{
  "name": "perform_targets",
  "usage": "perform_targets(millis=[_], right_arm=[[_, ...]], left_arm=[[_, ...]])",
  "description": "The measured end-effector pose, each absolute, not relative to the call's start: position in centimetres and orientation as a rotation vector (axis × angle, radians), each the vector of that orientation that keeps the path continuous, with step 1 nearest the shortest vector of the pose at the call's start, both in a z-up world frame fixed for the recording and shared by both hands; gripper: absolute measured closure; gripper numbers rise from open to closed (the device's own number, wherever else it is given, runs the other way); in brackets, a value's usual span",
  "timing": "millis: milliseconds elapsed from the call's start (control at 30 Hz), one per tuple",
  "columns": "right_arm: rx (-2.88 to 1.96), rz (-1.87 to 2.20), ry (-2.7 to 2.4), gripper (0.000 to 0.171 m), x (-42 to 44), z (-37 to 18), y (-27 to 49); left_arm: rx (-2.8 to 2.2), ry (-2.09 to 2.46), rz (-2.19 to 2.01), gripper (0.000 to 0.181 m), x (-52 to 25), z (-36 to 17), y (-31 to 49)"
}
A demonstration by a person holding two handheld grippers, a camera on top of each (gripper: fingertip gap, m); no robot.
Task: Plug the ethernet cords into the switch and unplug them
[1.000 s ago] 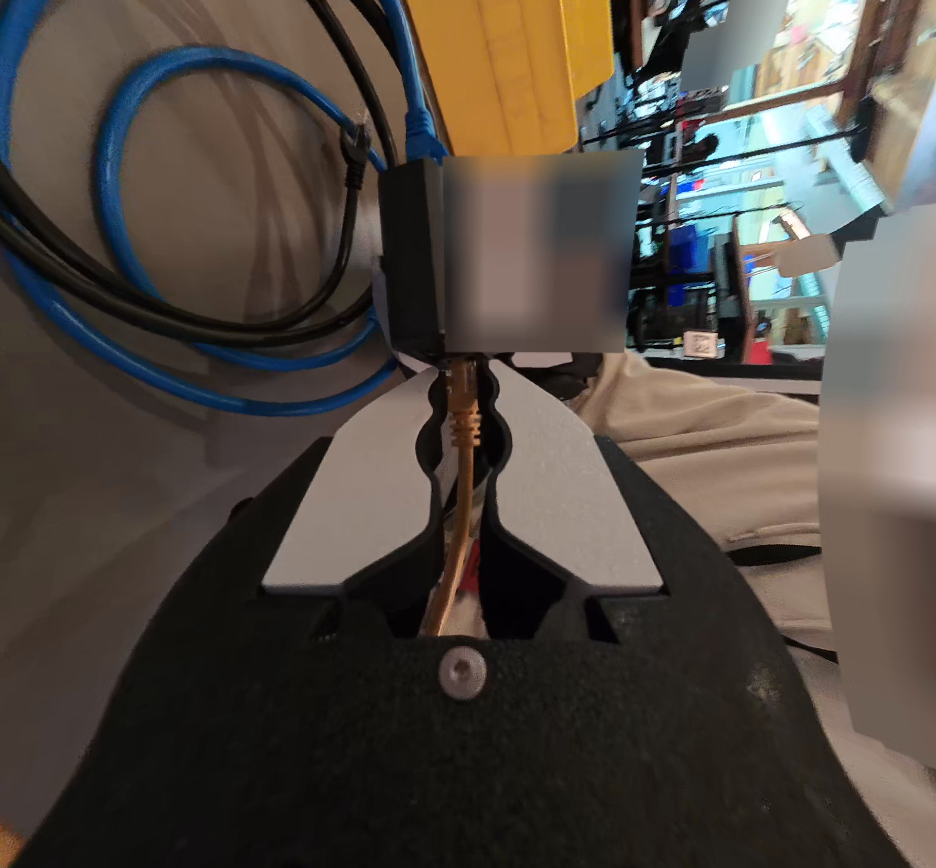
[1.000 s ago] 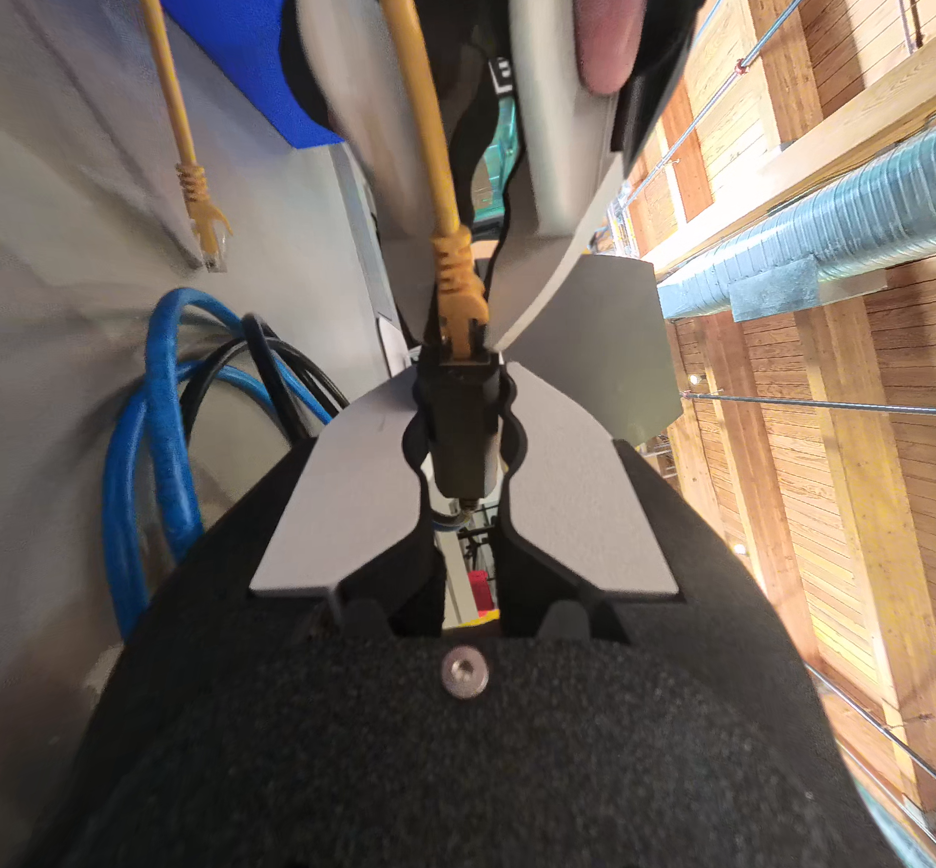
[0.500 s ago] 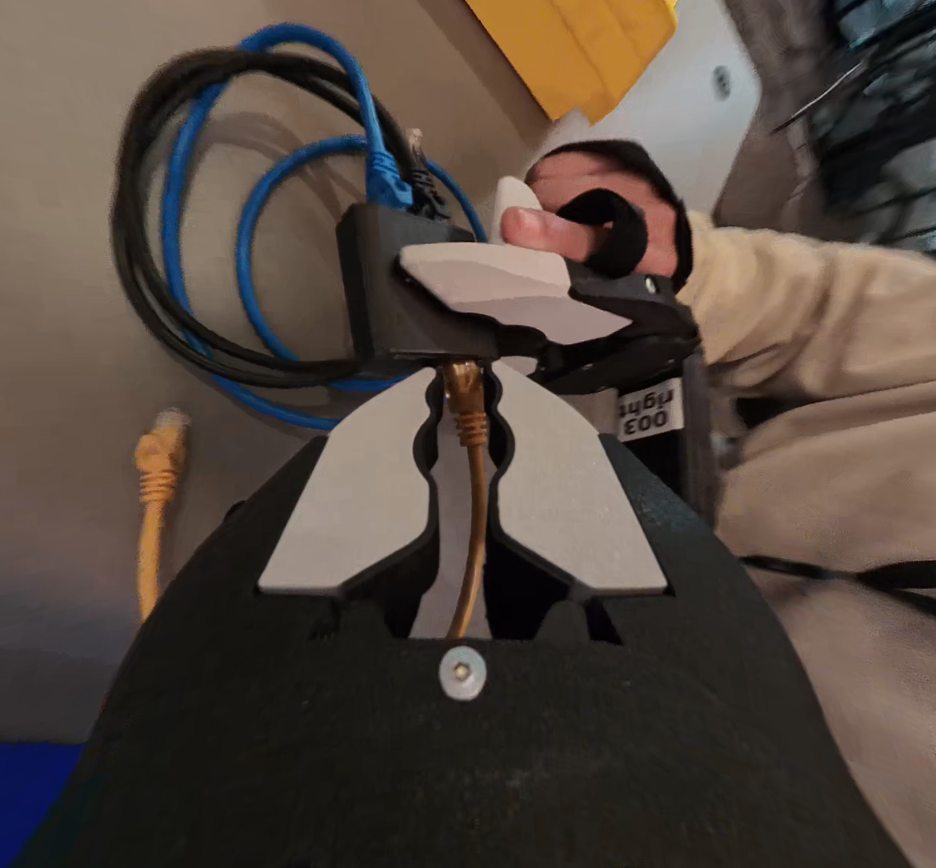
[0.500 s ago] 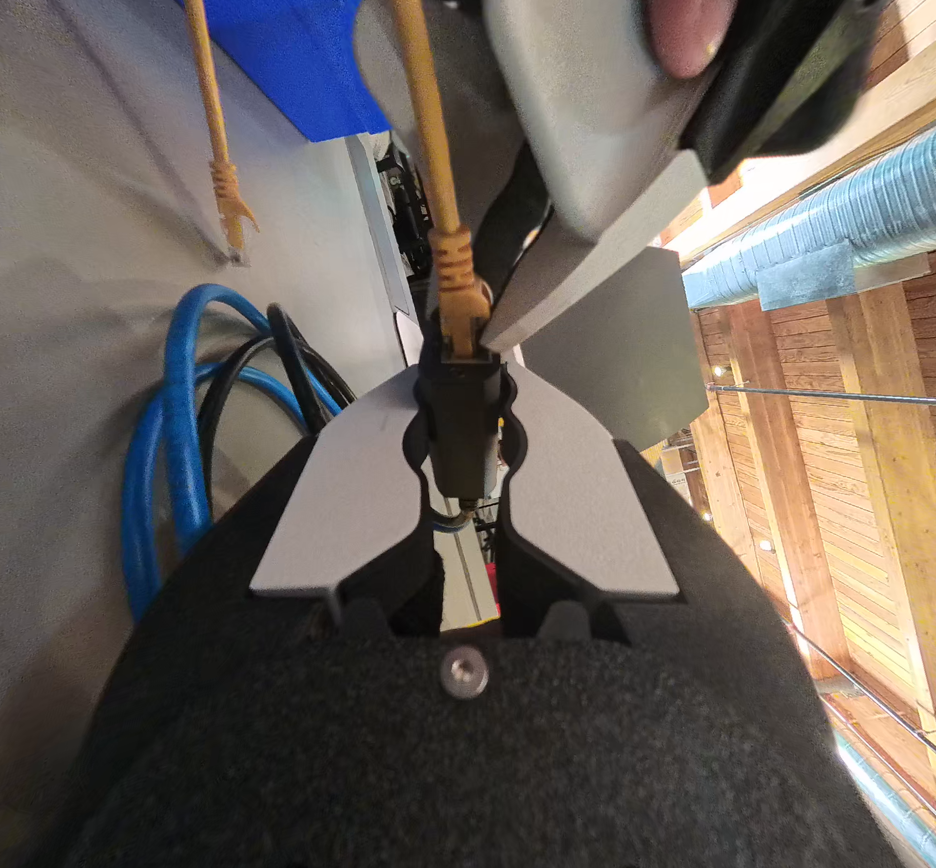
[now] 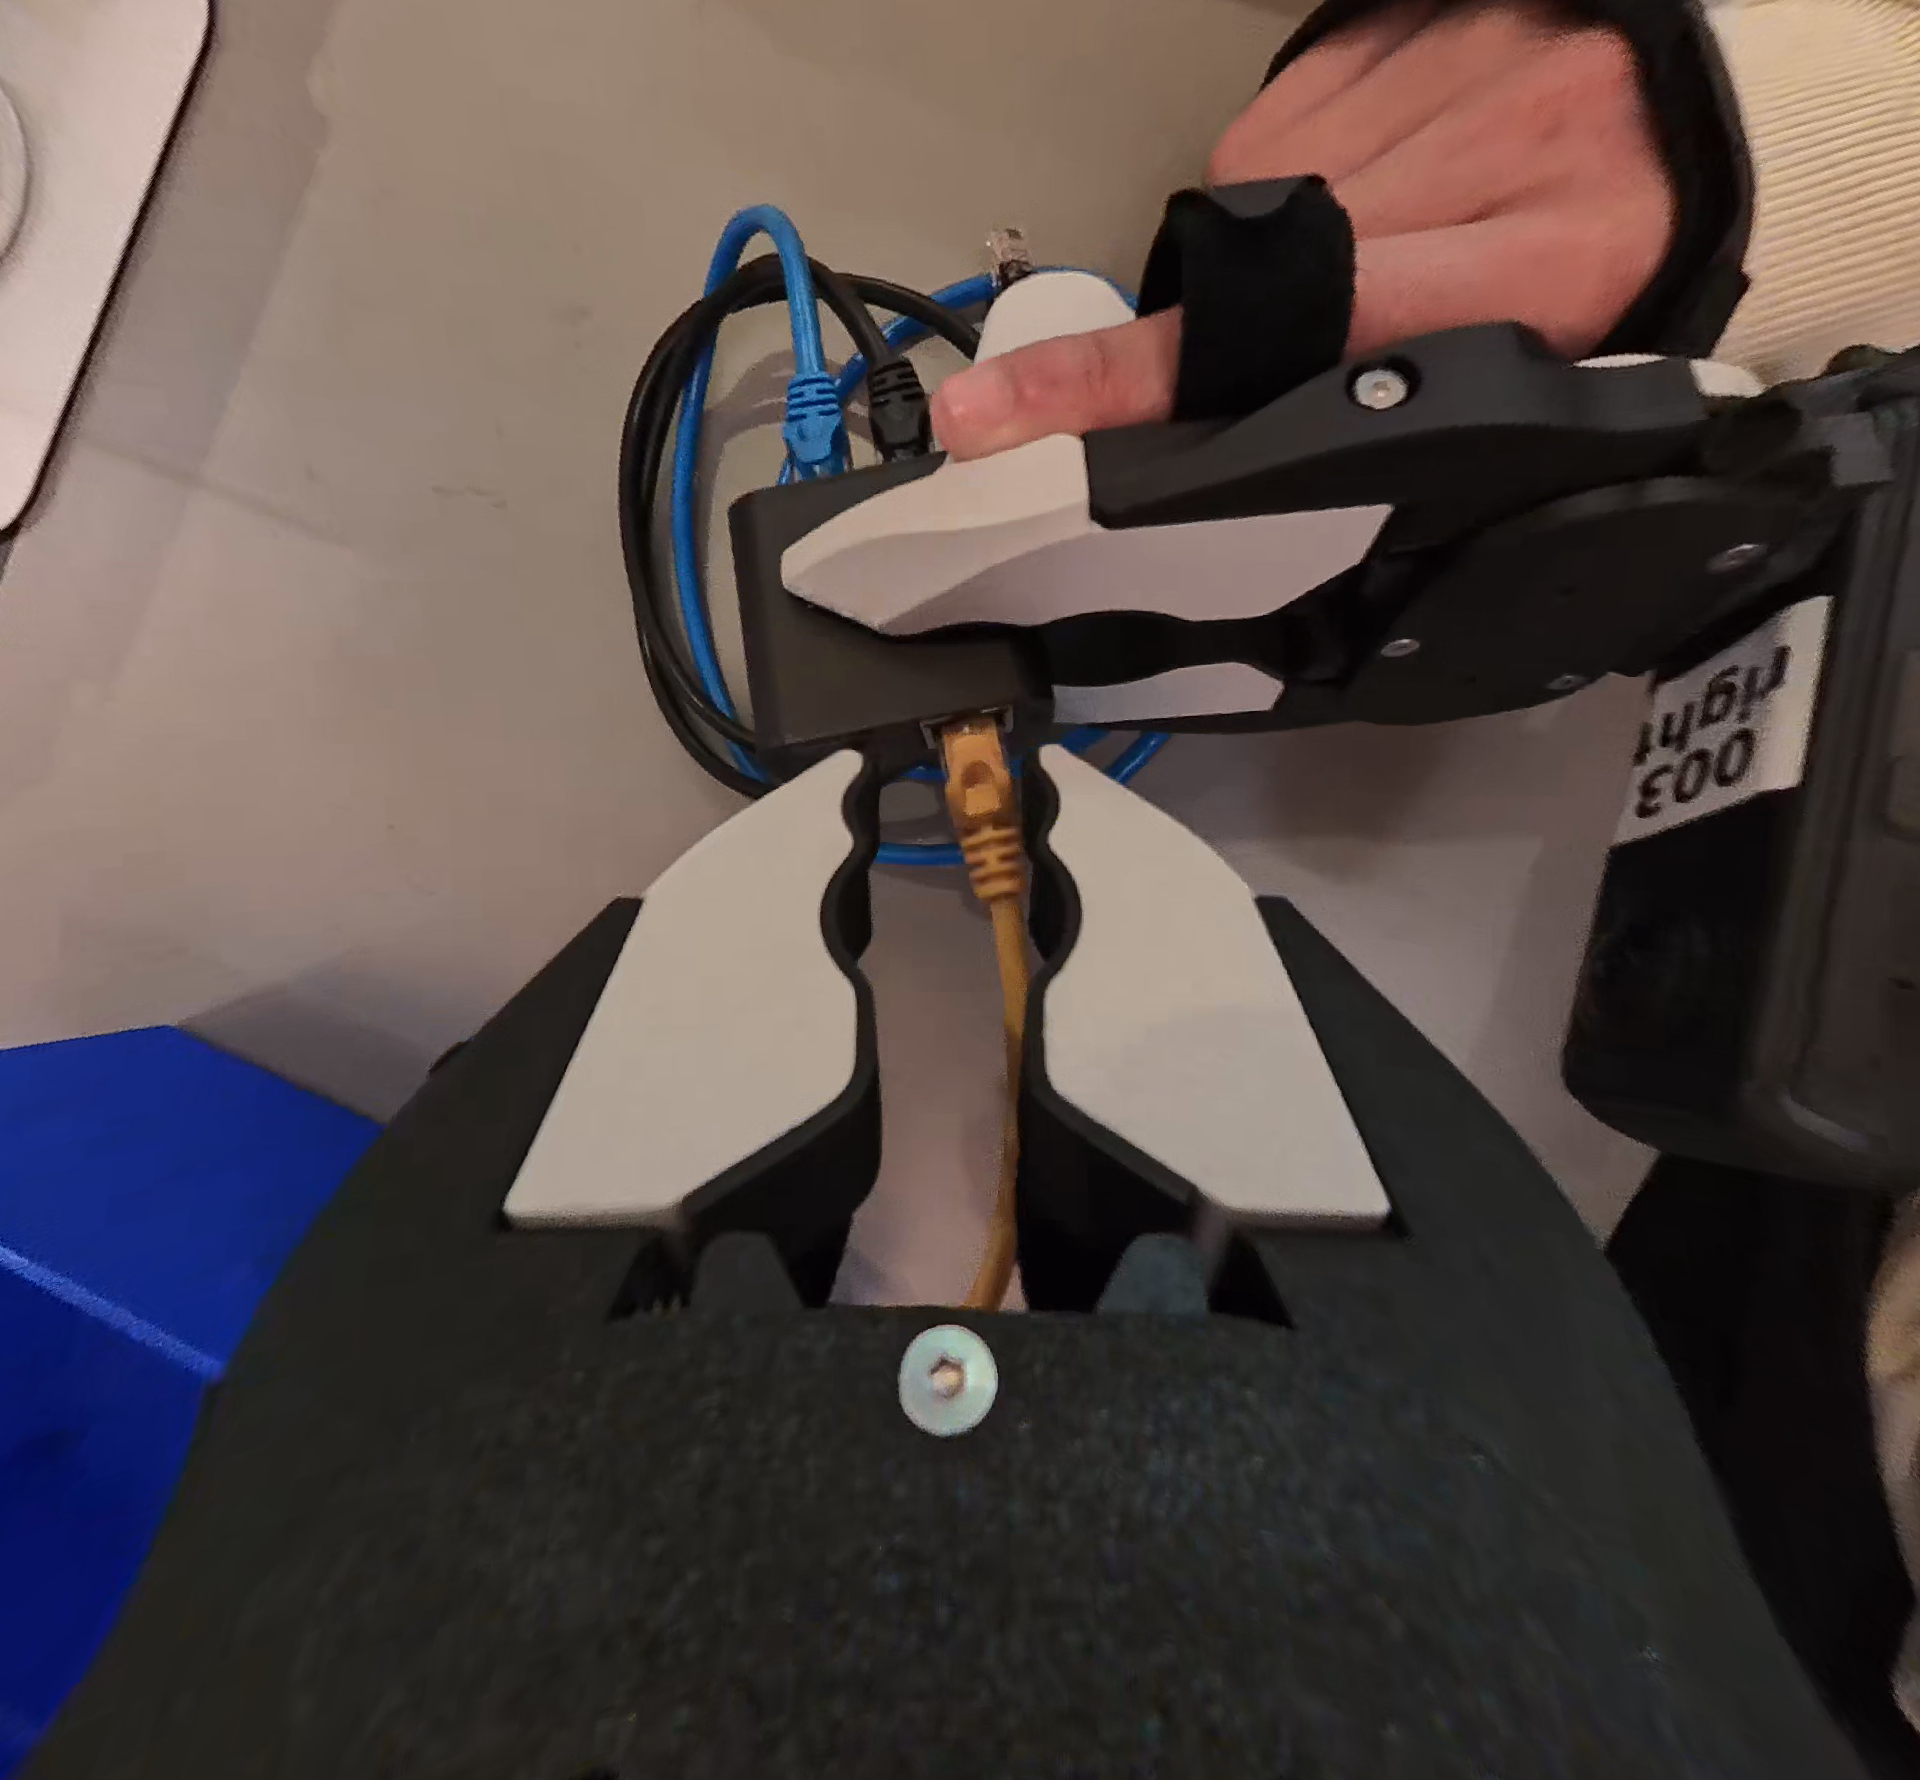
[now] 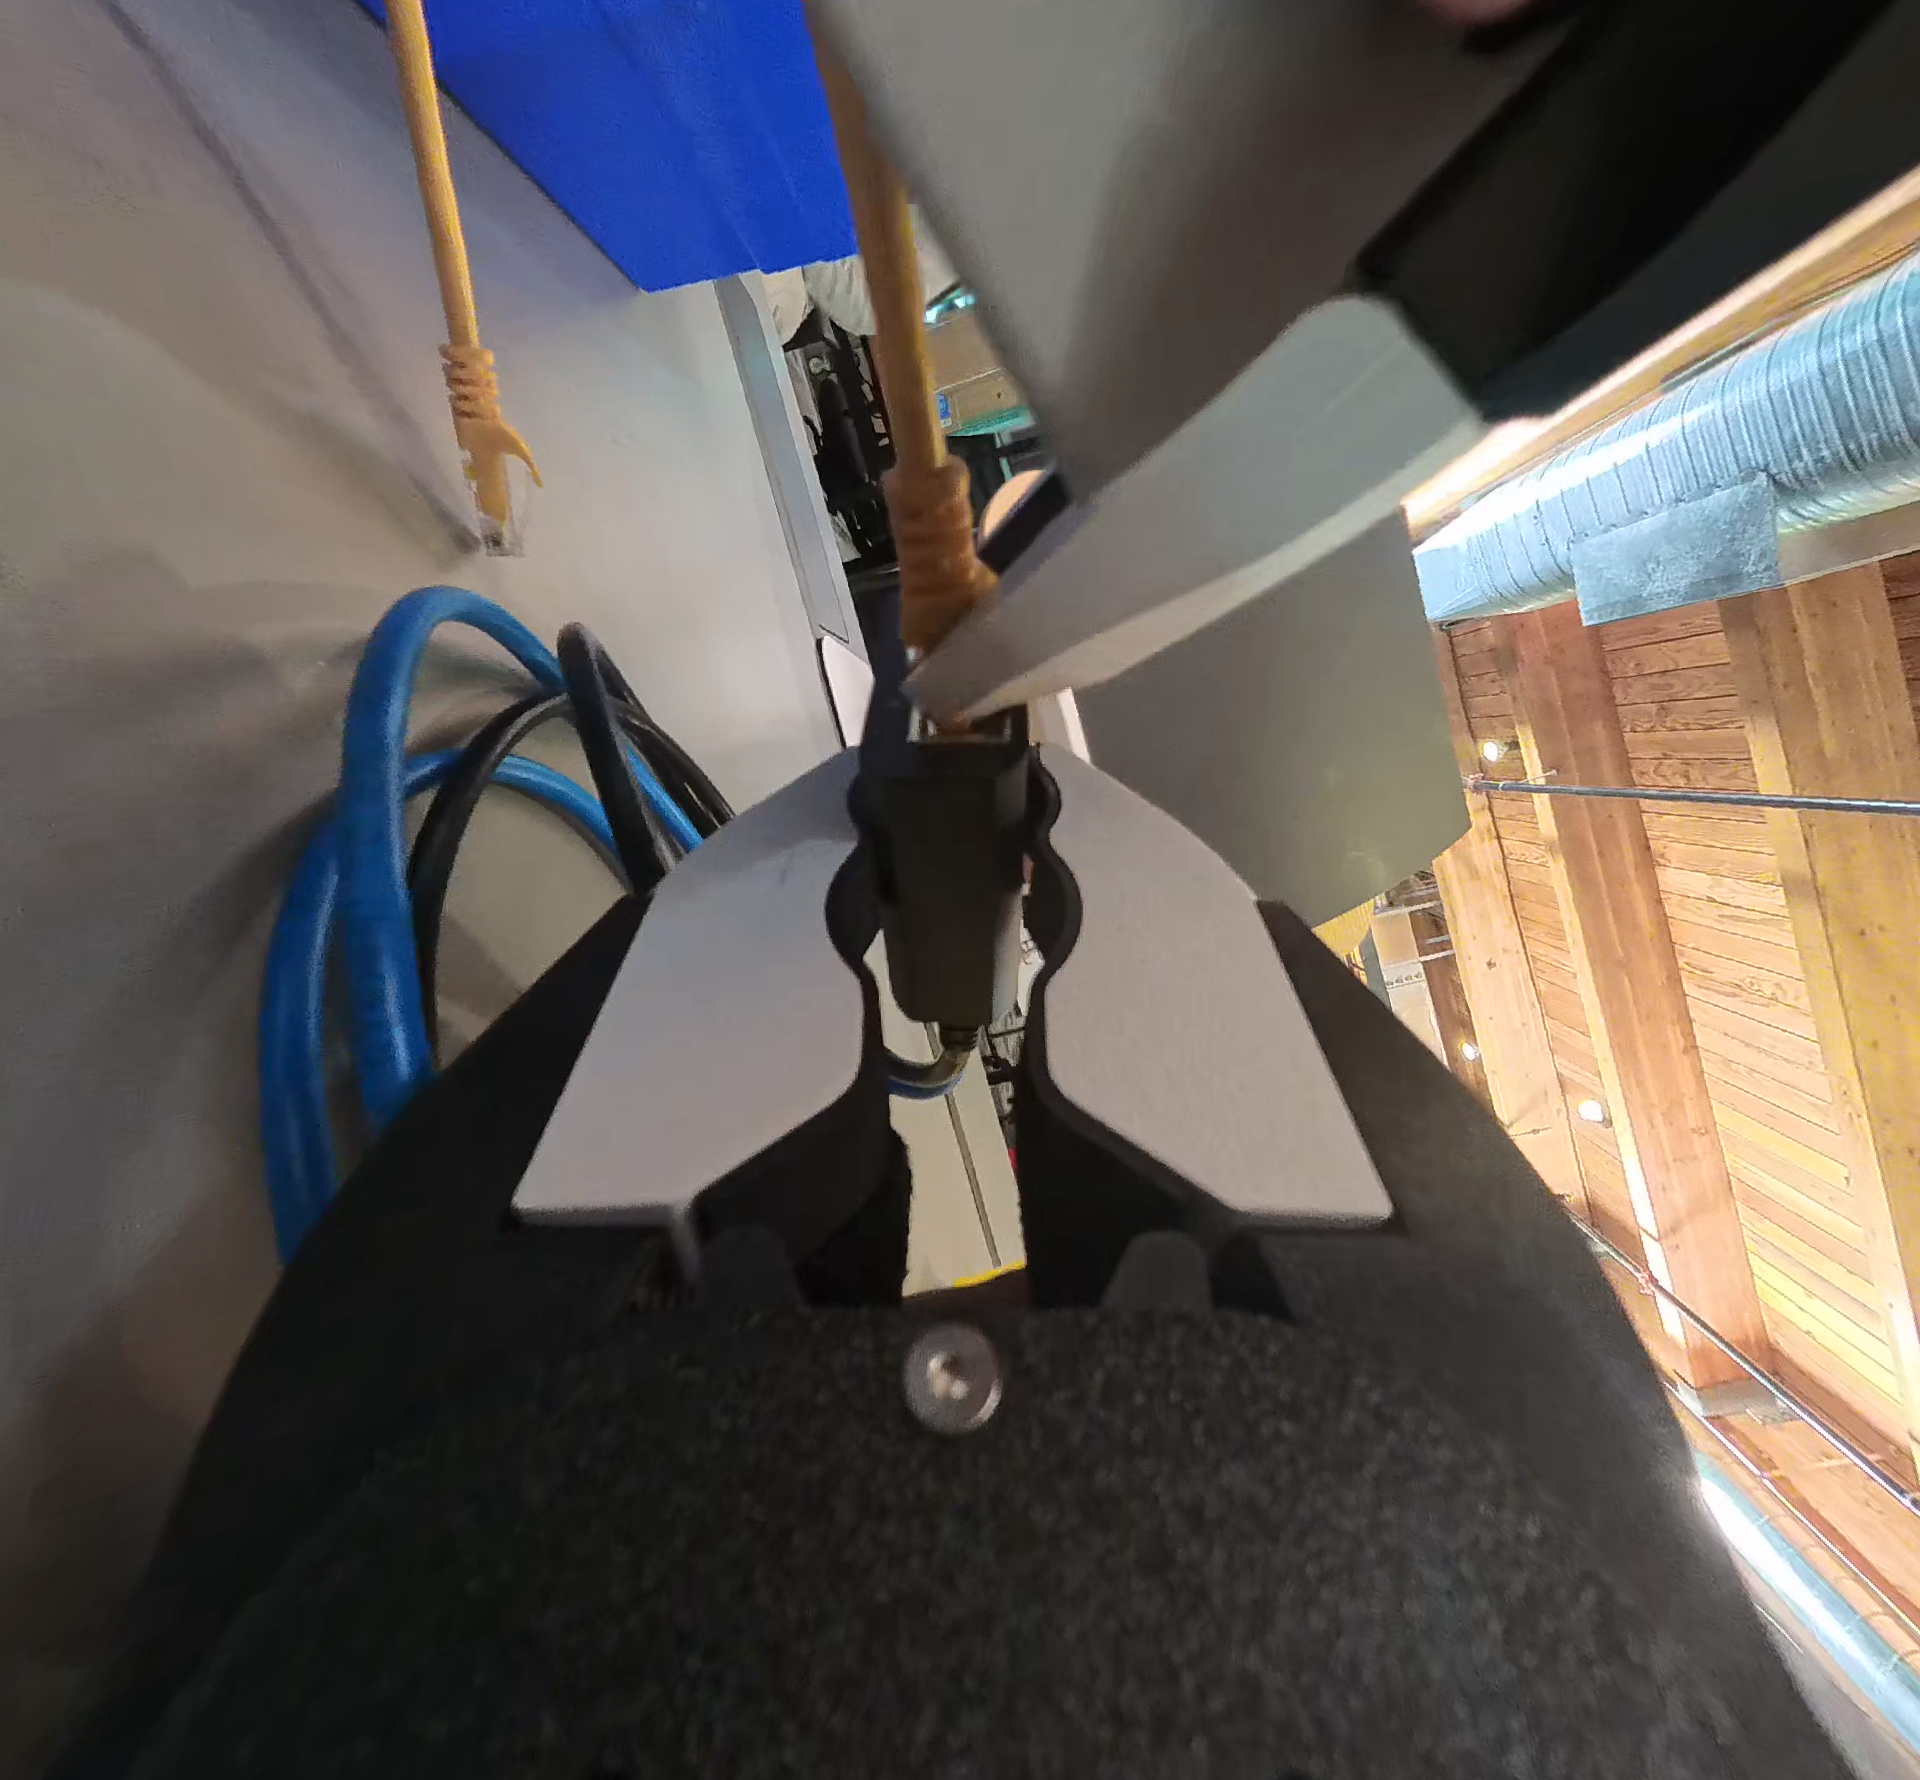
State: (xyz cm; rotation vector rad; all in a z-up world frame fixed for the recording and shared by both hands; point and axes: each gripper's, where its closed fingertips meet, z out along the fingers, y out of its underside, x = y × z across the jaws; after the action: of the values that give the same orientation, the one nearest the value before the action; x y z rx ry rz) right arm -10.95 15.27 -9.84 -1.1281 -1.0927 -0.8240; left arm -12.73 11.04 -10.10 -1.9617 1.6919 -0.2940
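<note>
The black switch is held above the grey table by my right gripper, which is shut on its body. In the left wrist view the right gripper comes in from the right, with a hand on it. A yellow cord's plug sits in the switch's near port. My left gripper is open around that cord, which runs along the inside of the right finger. A blue plug and a black plug sit in the far side of the switch. A second yellow cord end lies loose on the table.
Blue and black cable loops lie on the table under the switch. A blue bin is at the lower left and a white device at the upper left. A loose clear plug tip pokes out behind the right gripper. The grippers' ends are close to 4 cm from one another.
My left gripper's jaws have spread apart off the yellow cord, whose plug stays in the switch. The left view has tilted down onto the table. The right gripper still holds the switch.
</note>
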Motion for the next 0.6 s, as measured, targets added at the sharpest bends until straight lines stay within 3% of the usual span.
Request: perform_targets(millis=[100,400,467,600], right_arm=[[-1.144,-0.822,-1.098,0.147,-10.9,-10.1,15.4],[-1.154,-0.846,-1.11,0.147,-10.8,-10.5,15.9],[-1.325,-0.919,-1.127,0.146,-7.8,-12.8,17.9],[-1.251,-0.841,-1.025,0.146,-7.6,-10.5,17.4]], left_arm=[[-1.955,1.7,-0.303,0.168,-12.5,-10.6,10.8],[-1.978,1.733,-0.156,0.169,-12.9,-10.9,11.0],[-2.007,1.729,-0.222,0.169,-13.0,-10.3,10.2],[-1.966,1.687,-0.158,0.169,-14.0,-8.9,10.5]])
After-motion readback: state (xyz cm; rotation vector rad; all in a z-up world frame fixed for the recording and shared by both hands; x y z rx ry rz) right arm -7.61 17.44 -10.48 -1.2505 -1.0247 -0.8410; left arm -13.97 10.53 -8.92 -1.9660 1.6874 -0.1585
